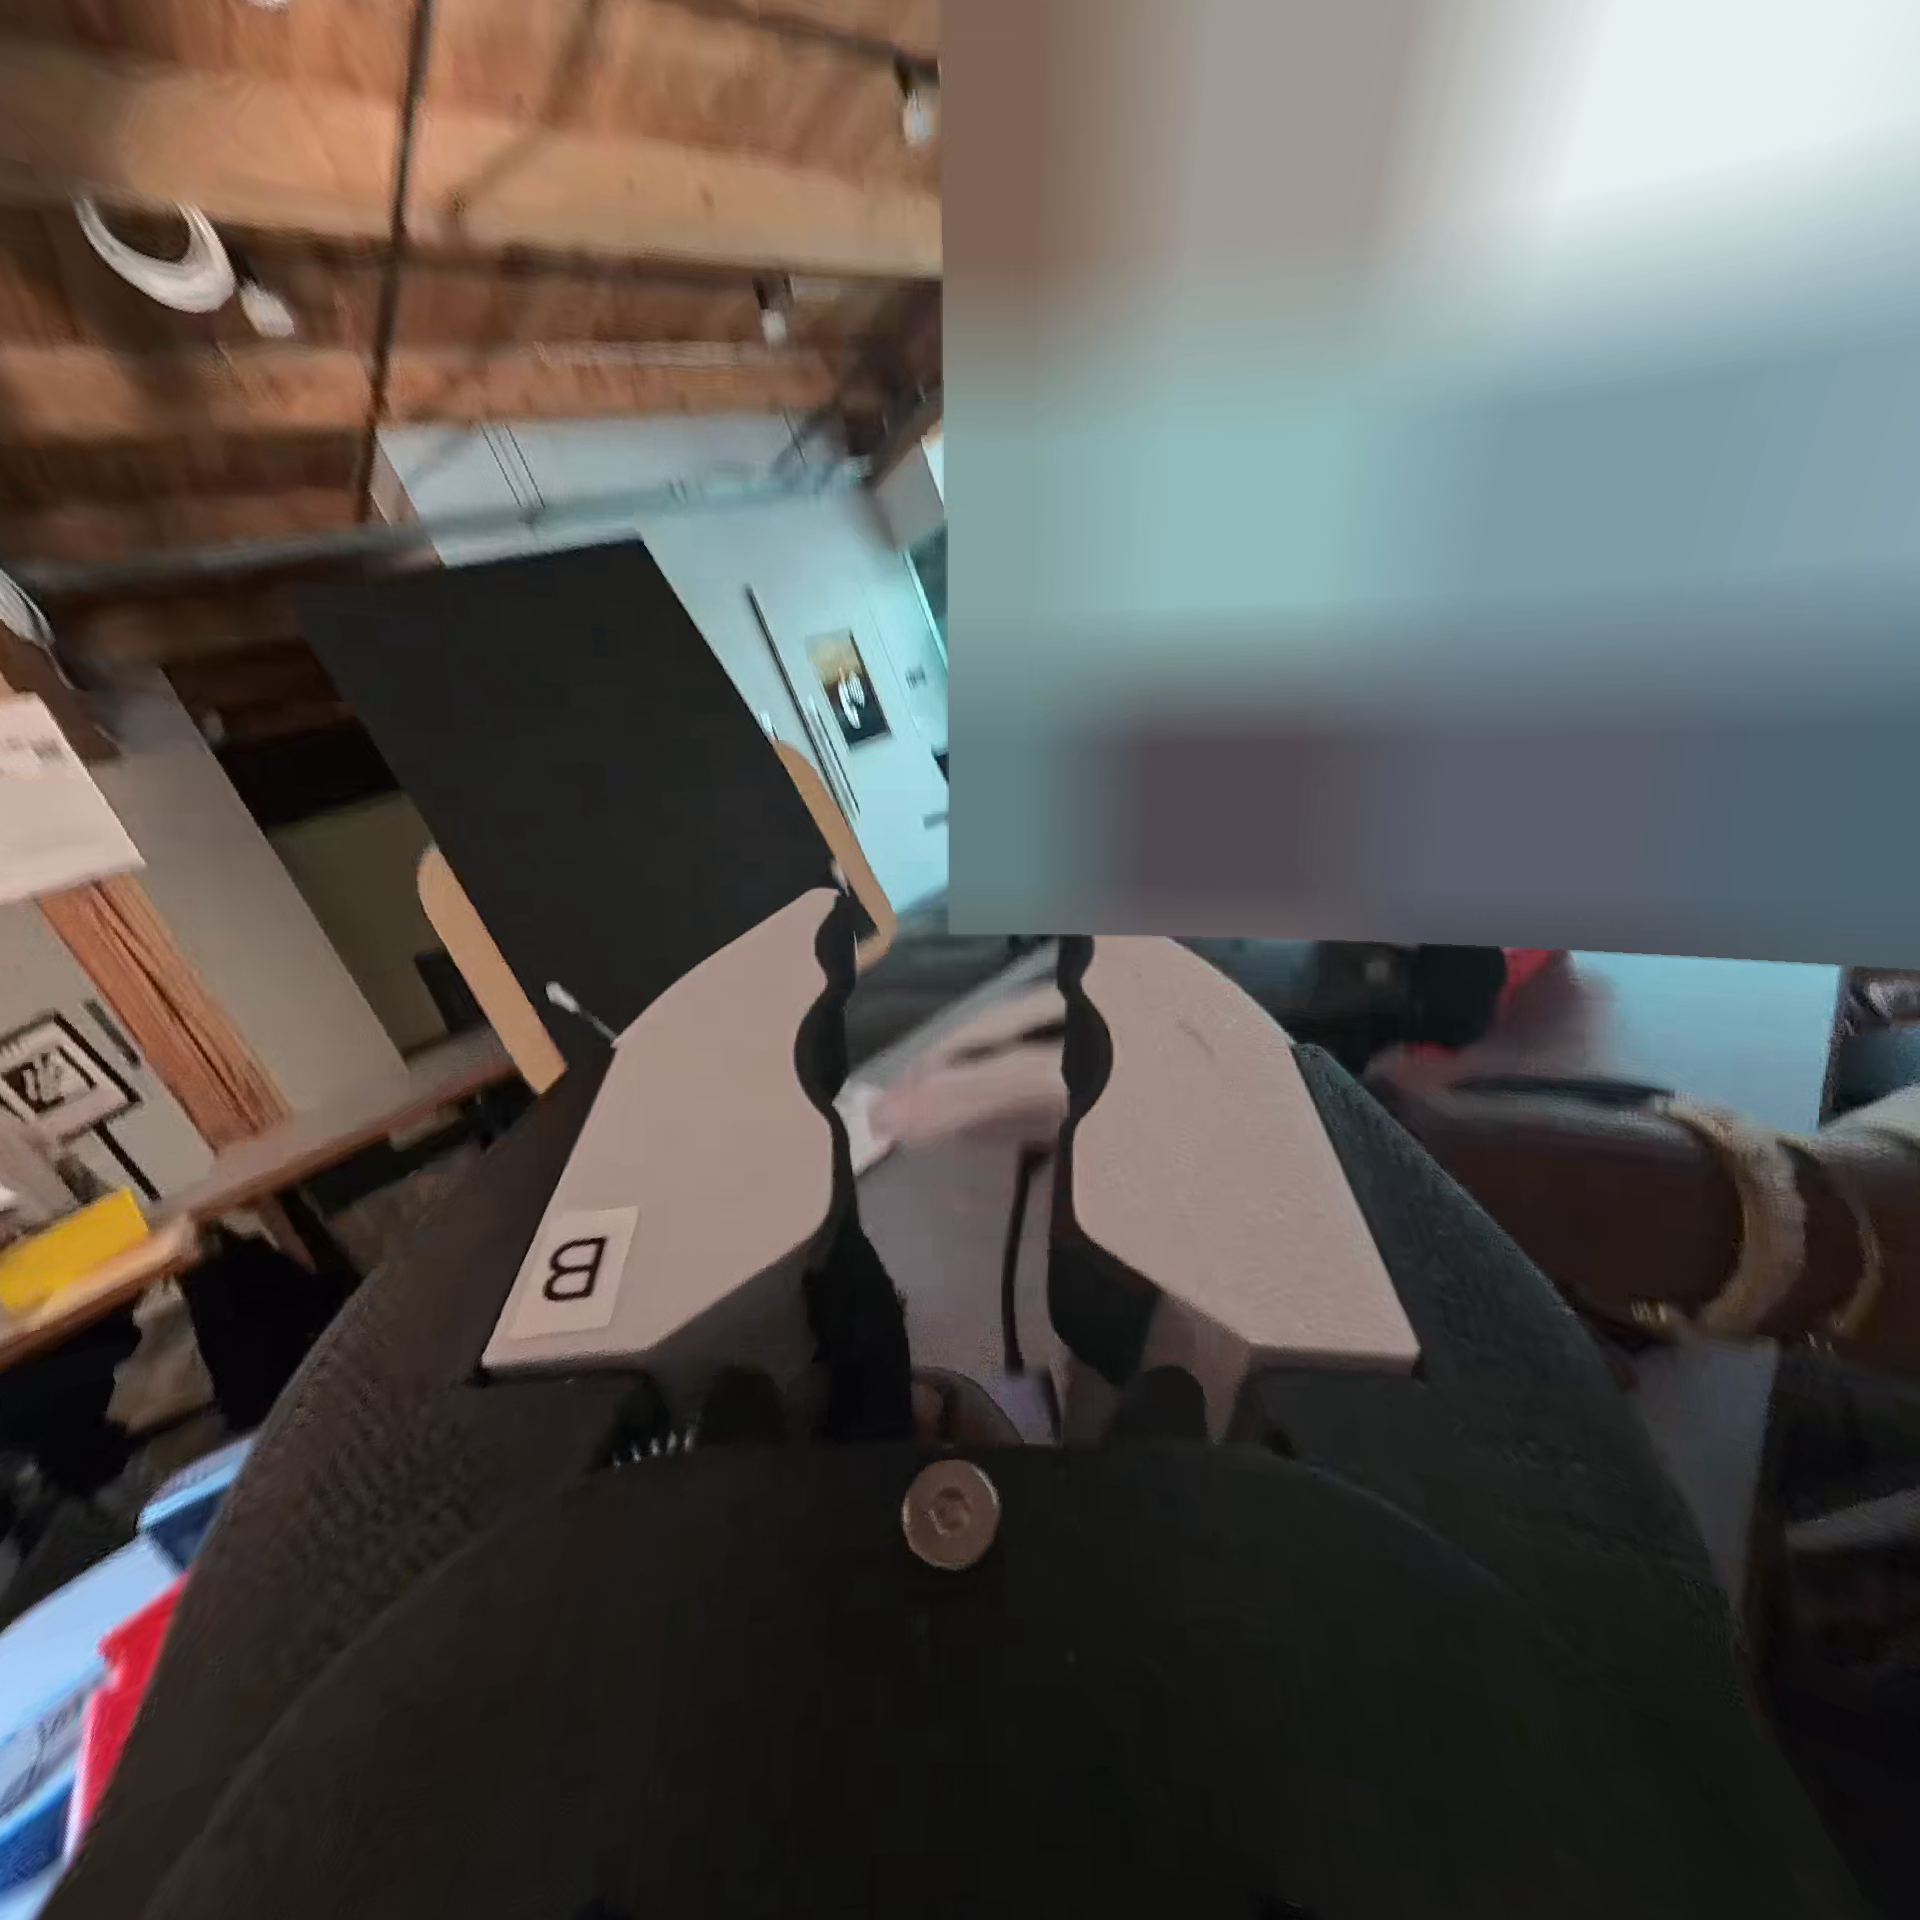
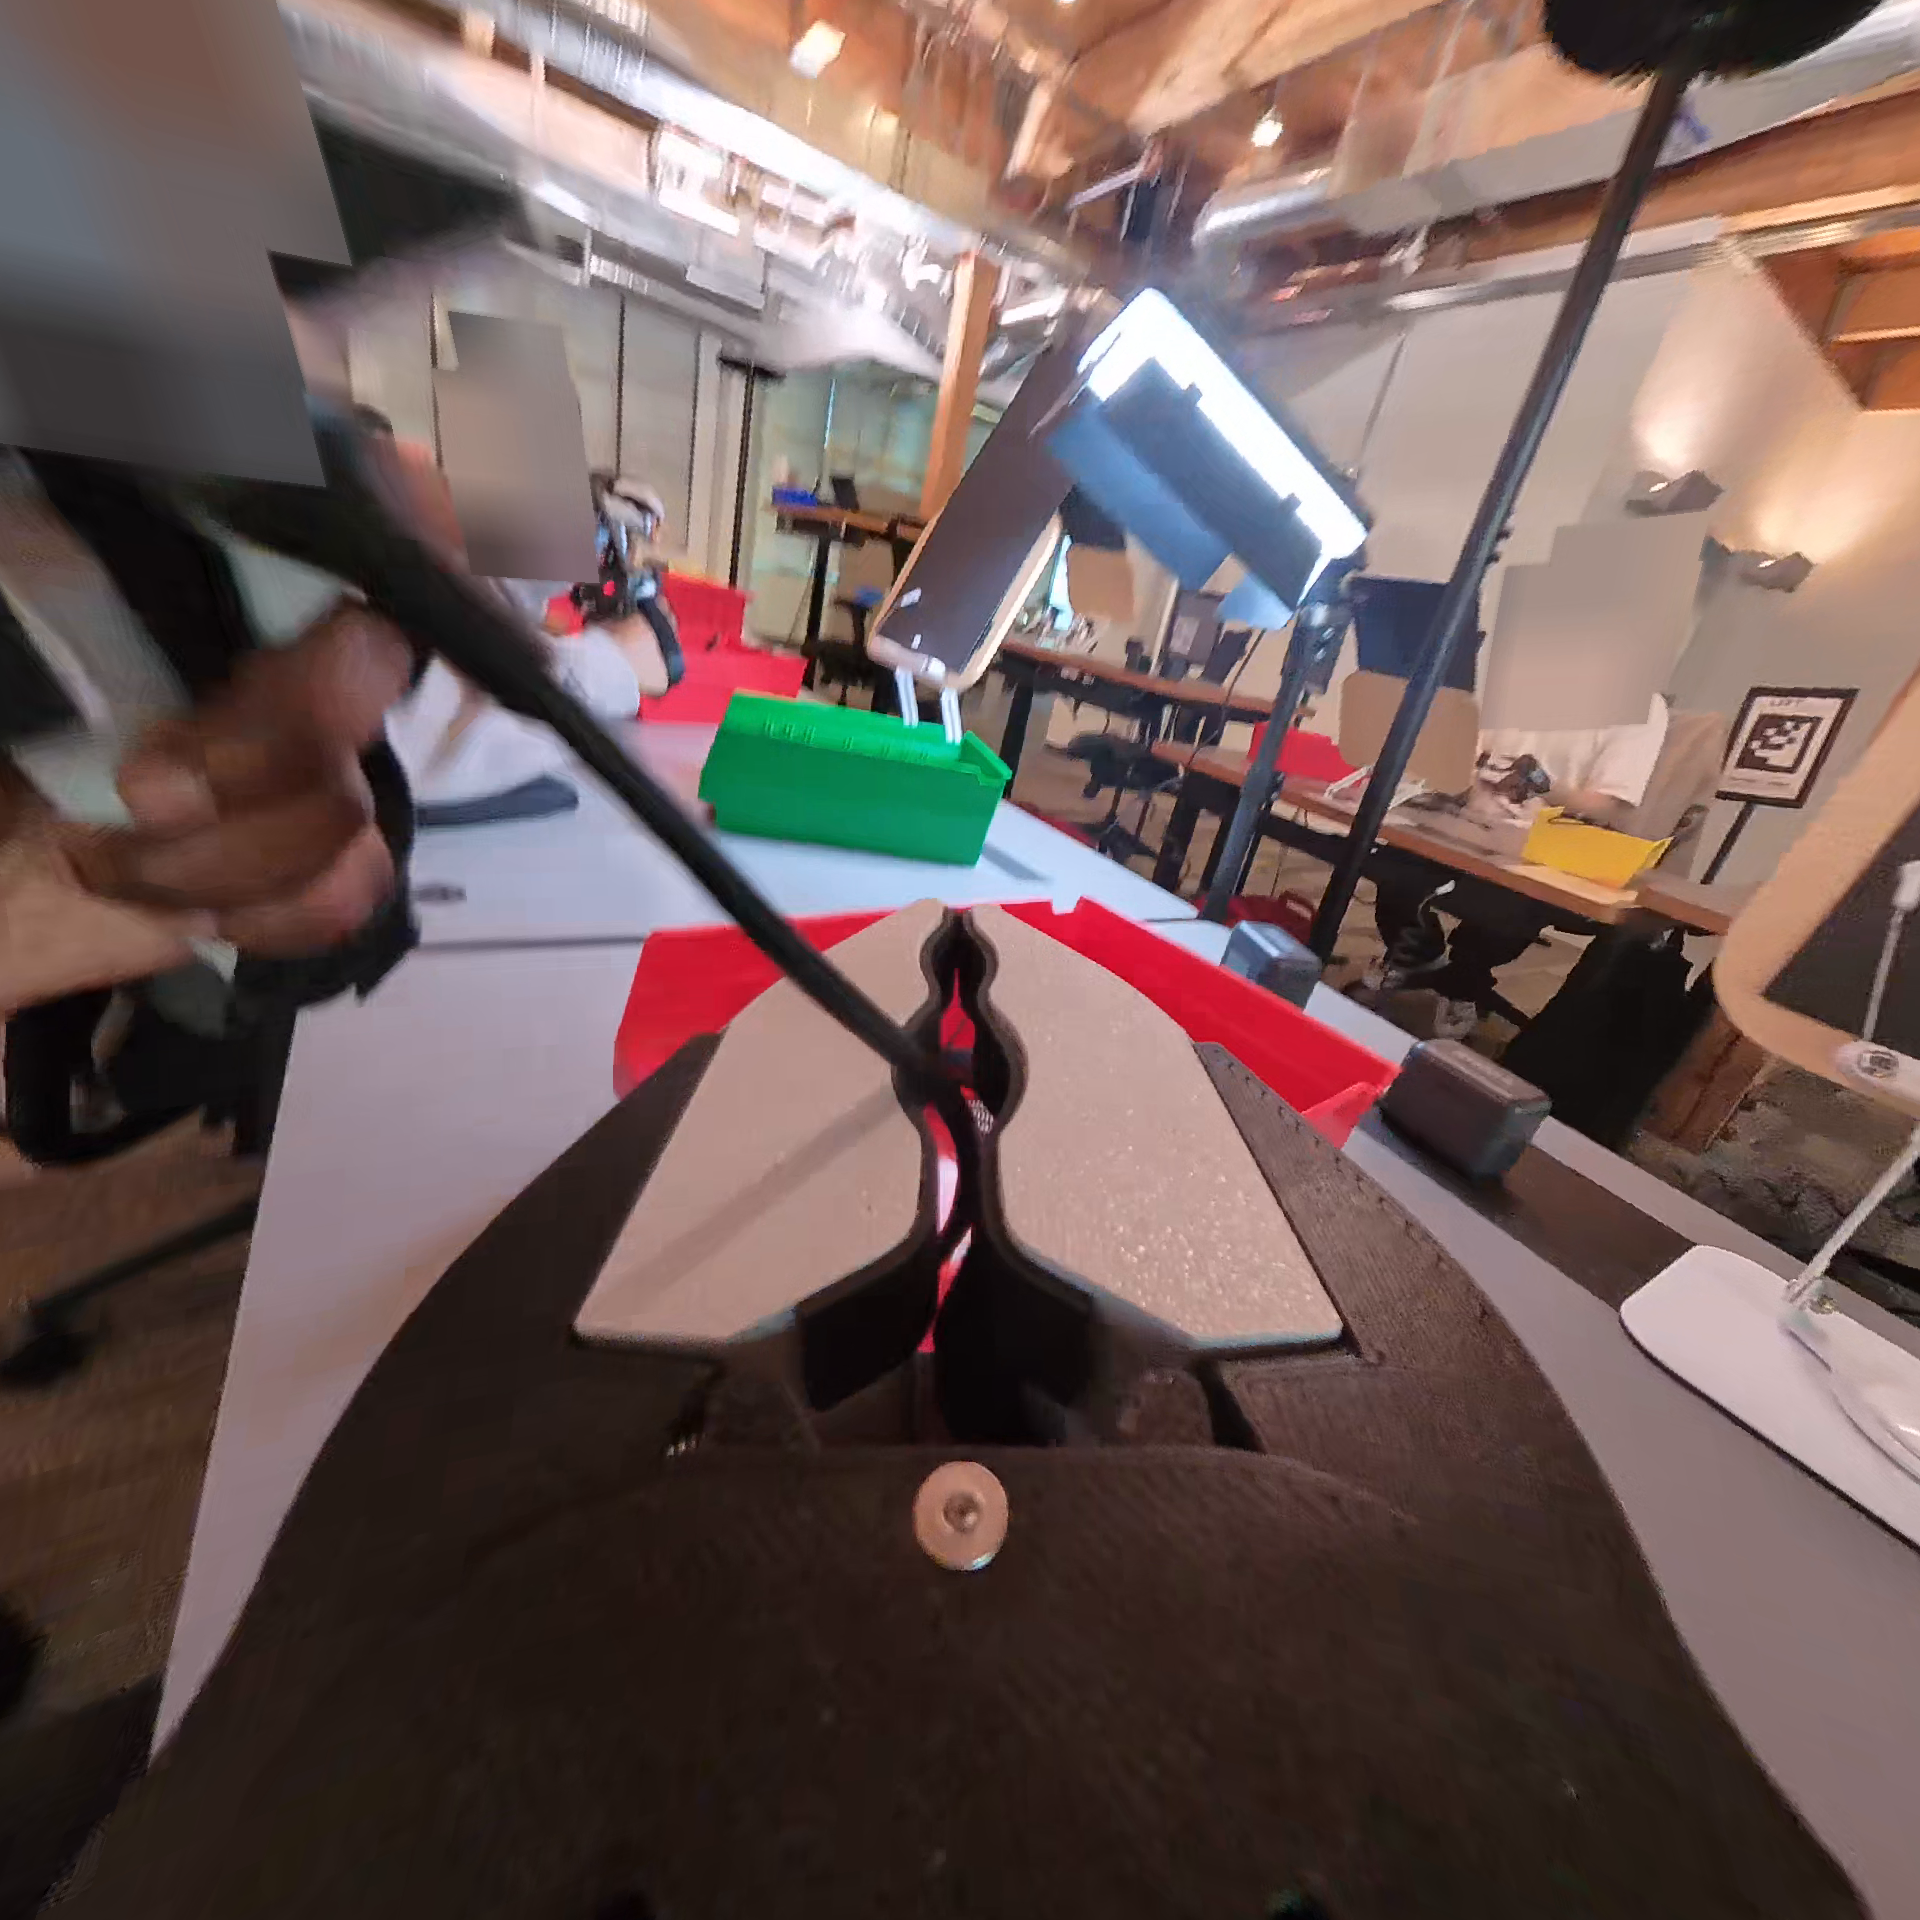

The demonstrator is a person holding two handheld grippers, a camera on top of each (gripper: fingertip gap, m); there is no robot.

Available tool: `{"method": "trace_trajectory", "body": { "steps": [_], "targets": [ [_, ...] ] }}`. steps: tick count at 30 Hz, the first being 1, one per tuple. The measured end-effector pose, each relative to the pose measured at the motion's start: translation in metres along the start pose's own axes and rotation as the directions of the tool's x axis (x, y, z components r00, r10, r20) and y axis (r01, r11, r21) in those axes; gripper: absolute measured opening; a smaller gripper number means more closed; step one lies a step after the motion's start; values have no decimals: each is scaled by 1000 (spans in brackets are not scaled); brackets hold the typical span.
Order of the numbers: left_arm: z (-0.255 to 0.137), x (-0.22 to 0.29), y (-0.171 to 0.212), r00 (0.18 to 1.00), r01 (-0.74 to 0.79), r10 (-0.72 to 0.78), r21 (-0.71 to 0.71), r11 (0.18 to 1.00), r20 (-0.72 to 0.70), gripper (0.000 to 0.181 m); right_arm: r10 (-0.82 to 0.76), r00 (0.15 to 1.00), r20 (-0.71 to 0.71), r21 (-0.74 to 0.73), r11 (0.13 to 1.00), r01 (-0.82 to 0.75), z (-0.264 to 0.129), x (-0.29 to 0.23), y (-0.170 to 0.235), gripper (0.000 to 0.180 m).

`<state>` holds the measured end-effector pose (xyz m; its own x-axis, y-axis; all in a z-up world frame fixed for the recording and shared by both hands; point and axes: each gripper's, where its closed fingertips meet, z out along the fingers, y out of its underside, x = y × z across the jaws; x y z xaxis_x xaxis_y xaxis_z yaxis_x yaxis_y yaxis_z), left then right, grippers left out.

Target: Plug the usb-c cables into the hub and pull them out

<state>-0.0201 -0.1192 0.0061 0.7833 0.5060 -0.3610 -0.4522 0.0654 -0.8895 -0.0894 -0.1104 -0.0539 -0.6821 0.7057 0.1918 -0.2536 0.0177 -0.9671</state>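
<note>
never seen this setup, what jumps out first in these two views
In the right wrist view, the grey-fingered right gripper is shut on a thin black cable that runs up-left toward a person's hand. Beyond it, a bright green plastic bin sits on the grey table. The left gripper is open, raised toward the wooden ceiling.

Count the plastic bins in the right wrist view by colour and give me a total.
Red bins: 2, near one, far one
Green bins: 1
Yellow bins: 1
Total: 4
</note>
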Motion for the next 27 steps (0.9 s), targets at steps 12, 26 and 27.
{"method": "trace_trajectory", "body": {
  "steps": [12, 26, 27],
  "targets": [
    [9, 30, 190, 997, -64, 70, -928, 367, -41, 37, 9, 986, -166, 101, 995, 8, -27, 39, -32, 0],
    [-24, 12, 195, 985, -7, 168, -980, 199, 27, 47, -6, 975, -224, 59, 998, 20, -28, 49, -20, 0],
    [-27, 13, 202, 990, 0, 142, -985, 172, 25, 47, -1, 973, -230, 59, 998, 15, -28, 51, -19, 0]
  ]
}}
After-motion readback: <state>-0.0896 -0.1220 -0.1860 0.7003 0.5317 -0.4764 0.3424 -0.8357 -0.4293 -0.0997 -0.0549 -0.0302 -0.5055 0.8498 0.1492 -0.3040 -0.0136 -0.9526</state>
